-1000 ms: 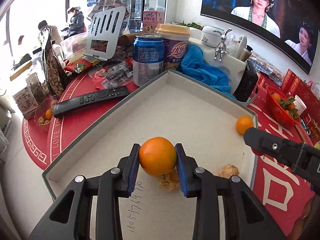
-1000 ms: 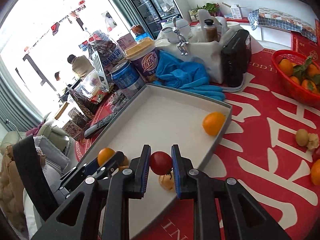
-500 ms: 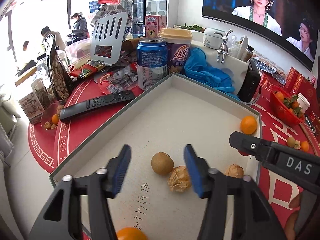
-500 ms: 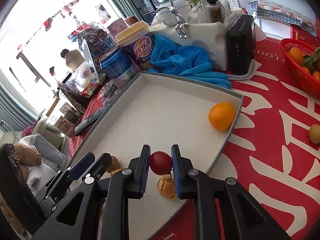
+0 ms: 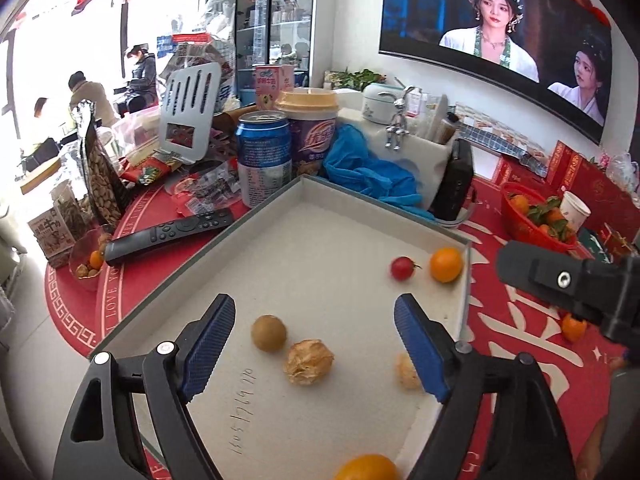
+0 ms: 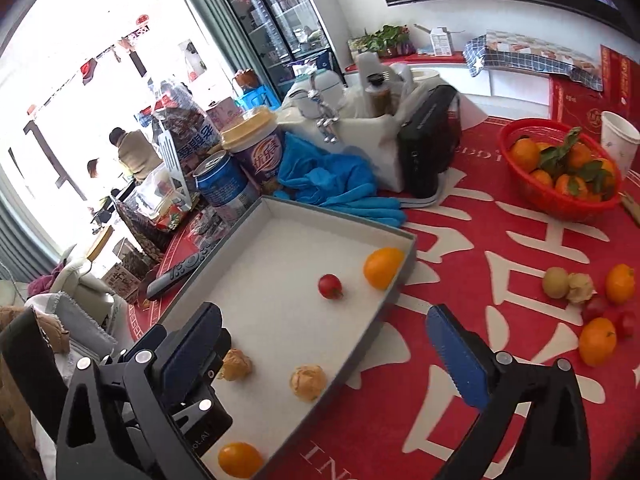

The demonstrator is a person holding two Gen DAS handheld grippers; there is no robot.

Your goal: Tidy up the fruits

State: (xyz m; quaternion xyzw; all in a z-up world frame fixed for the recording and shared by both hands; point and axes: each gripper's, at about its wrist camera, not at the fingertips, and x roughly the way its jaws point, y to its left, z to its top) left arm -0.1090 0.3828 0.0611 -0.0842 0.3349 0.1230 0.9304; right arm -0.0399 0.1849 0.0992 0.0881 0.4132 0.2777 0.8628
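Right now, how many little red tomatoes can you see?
3. One cherry tomato lies in the box, beside an orange. Two more tomatoes sit on the red tablecloth among loose fruit. Others may be hidden.

tray [image 5: 256, 220]: grey | tomato [image 5: 402, 268]: red | gloves [image 5: 368, 176]: blue

I judge this a small shop with a lounge corner: glass-door display fridges [image 6: 280, 20] at twelve o'clock, a wall television [image 5: 496, 32] at one o'clock, packaged snacks [image 5: 100, 176] and drinks [image 5: 264, 160] crowding a red-clothed table [image 6: 500, 240], street-front windows at ten o'clock.
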